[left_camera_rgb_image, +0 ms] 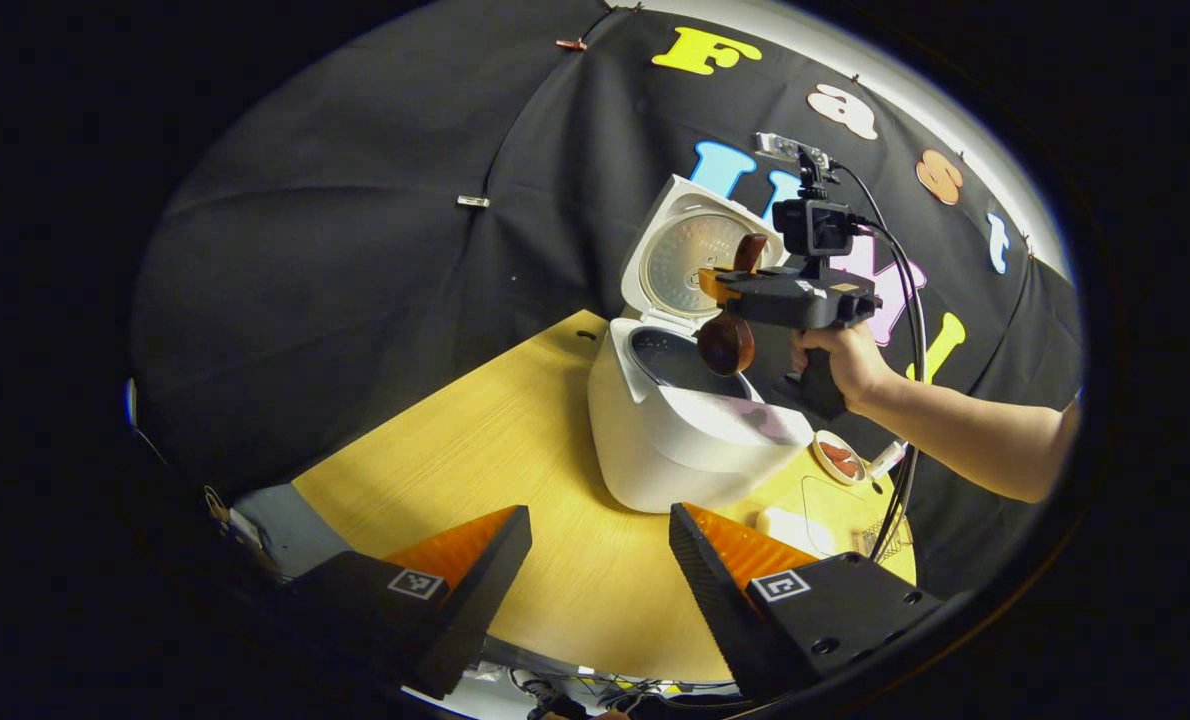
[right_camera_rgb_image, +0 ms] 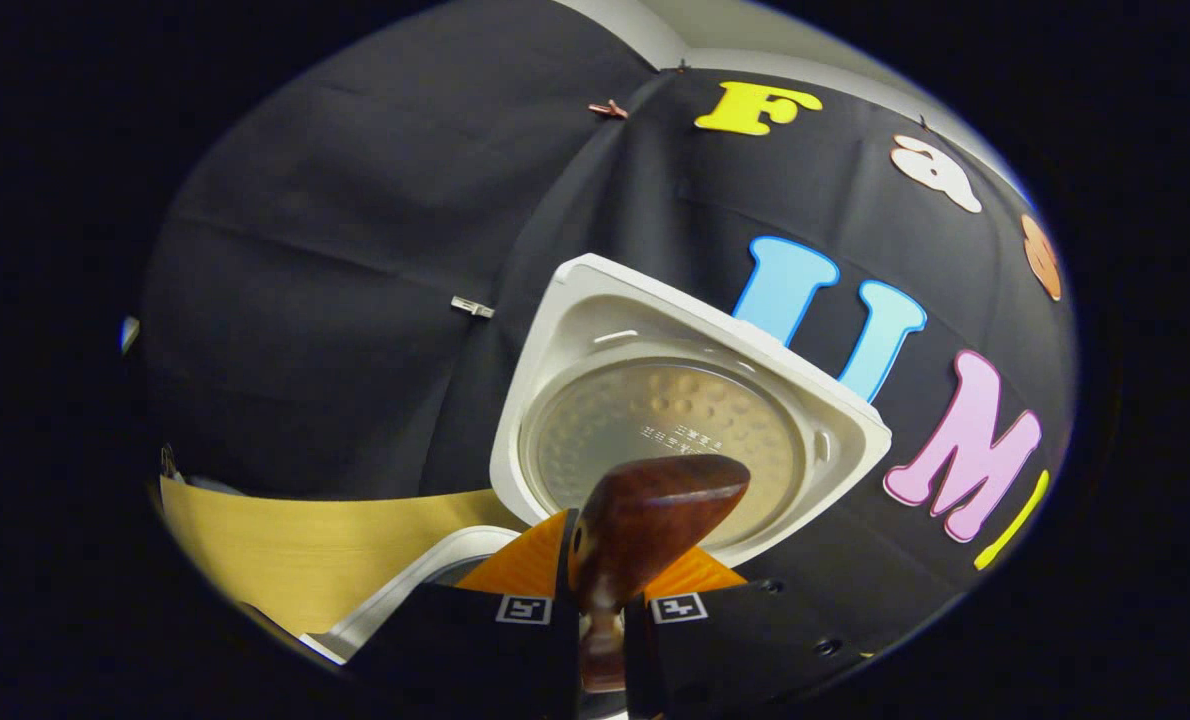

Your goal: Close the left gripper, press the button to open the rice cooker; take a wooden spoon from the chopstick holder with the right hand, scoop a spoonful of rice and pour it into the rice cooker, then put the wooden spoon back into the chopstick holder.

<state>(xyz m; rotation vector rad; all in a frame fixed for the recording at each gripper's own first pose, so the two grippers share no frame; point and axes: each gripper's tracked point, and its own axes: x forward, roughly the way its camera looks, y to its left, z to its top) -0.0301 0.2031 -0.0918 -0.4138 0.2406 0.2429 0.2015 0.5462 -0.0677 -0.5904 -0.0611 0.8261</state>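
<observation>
The white rice cooker (left_camera_rgb_image: pixel 695 450) stands on the yellow table with its lid (left_camera_rgb_image: pixel 690 255) swung up; the dark inner pot (left_camera_rgb_image: pixel 670 360) shows. A hand holds my right gripper (left_camera_rgb_image: pixel 717 288) above the pot, shut on a brown wooden spoon (left_camera_rgb_image: pixel 727 345) whose bowl hangs just over the pot's right rim. In the right gripper view, the spoon (right_camera_rgb_image: pixel 655 515) stands up between the fingers of my right gripper (right_camera_rgb_image: pixel 620 565), in front of the open lid (right_camera_rgb_image: pixel 675 400). My left gripper (left_camera_rgb_image: pixel 598 515) hovers open over the table in front of the cooker, holding nothing.
A small round dish (left_camera_rgb_image: pixel 840 458) with something reddish sits right of the cooker, beside a clear container (left_camera_rgb_image: pixel 840 510) and a white object (left_camera_rgb_image: pixel 785 525). Bare yellow table (left_camera_rgb_image: pixel 475 450) spreads left of the cooker. A cable (left_camera_rgb_image: pixel 910 330) hangs from the right gripper.
</observation>
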